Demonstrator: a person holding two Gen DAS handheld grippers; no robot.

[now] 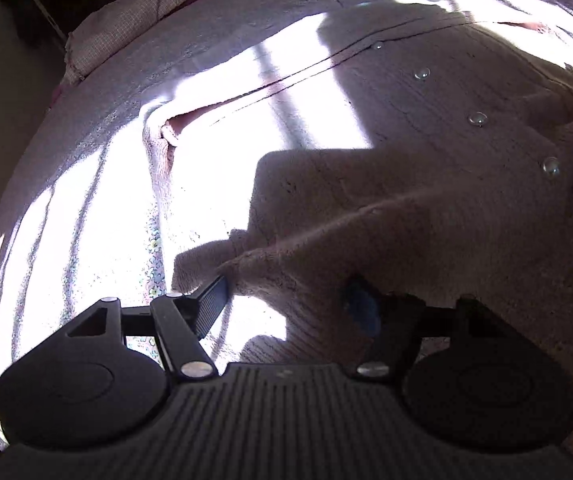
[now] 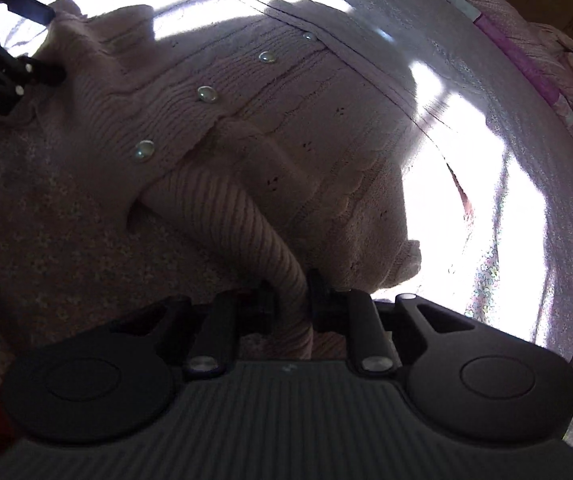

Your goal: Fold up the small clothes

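A small pink knitted cardigan (image 1: 426, 128) with several clear round buttons (image 1: 477, 119) lies front up on the bed. My left gripper (image 1: 290, 296) is open, with the sleeve's edge (image 1: 286, 252) draped between its fingers and over the right one. In the right wrist view the cardigan (image 2: 246, 112) fills the middle. My right gripper (image 2: 290, 300) is shut on the ribbed sleeve (image 2: 242, 224), which runs up to the cardigan's body. The left gripper (image 2: 34, 40) also shows there at the top left, at the cardigan's other side.
The bed is covered by a pale lilac textured blanket (image 1: 206, 40), with harsh sunlit patches and deep shadows. A checked pink quilt (image 1: 126, 16) is bunched along the far edge, also seen in the right wrist view (image 2: 546, 40). A floral sheet strip (image 2: 486, 276) shows near the bed's edge.
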